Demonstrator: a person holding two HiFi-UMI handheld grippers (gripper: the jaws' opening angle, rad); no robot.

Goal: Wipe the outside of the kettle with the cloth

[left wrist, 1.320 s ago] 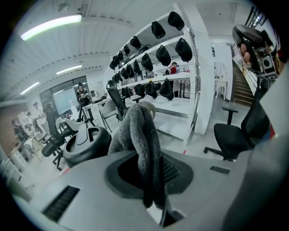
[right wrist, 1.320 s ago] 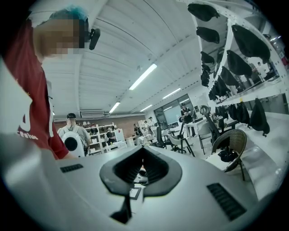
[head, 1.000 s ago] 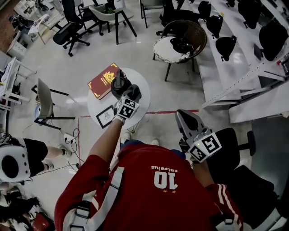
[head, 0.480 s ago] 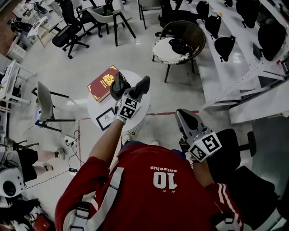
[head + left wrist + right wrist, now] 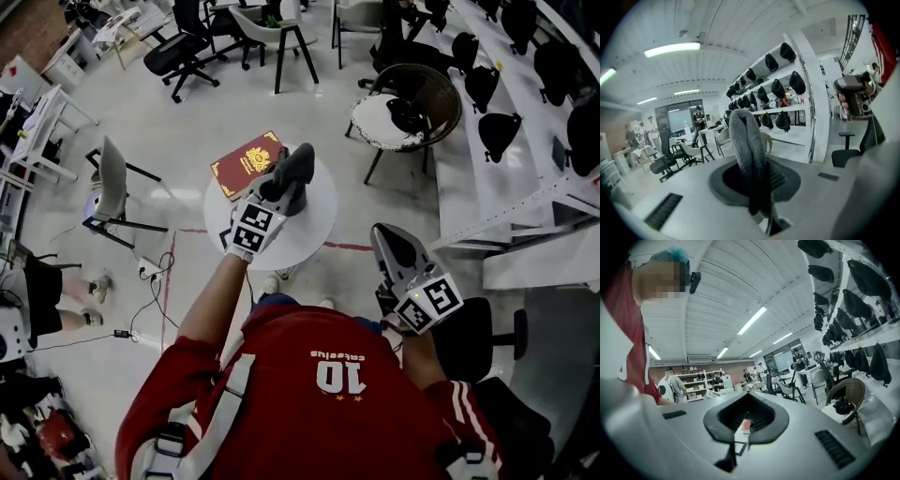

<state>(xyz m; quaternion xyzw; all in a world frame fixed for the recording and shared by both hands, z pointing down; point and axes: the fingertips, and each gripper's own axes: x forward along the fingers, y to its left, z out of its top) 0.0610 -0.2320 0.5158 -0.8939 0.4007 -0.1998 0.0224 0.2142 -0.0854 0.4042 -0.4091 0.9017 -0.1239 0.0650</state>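
My left gripper [image 5: 284,181] is over the round white table [image 5: 302,246], shut on a grey cloth [image 5: 298,161] that sticks up out of its jaws. In the left gripper view the cloth [image 5: 743,136] stands folded between the jaws, against the ceiling and shelves. I cannot make out the kettle in any view; the left gripper and cloth cover that part of the table. My right gripper [image 5: 387,244] is held close to the body, right of the table, jaws together with nothing in them. The right gripper view looks across the room.
A red book [image 5: 246,163] lies on the table's far left edge. A wicker chair [image 5: 405,103] stands beyond the table, a grey chair [image 5: 112,183] to its left, a black office chair [image 5: 473,337] at my right. Cables [image 5: 155,277] trail on the floor.
The left gripper has lifted the cloth up off the black kettle and tipped it upward and right. The kettle, seen half a second ago, is now covered. The right gripper barely moved.
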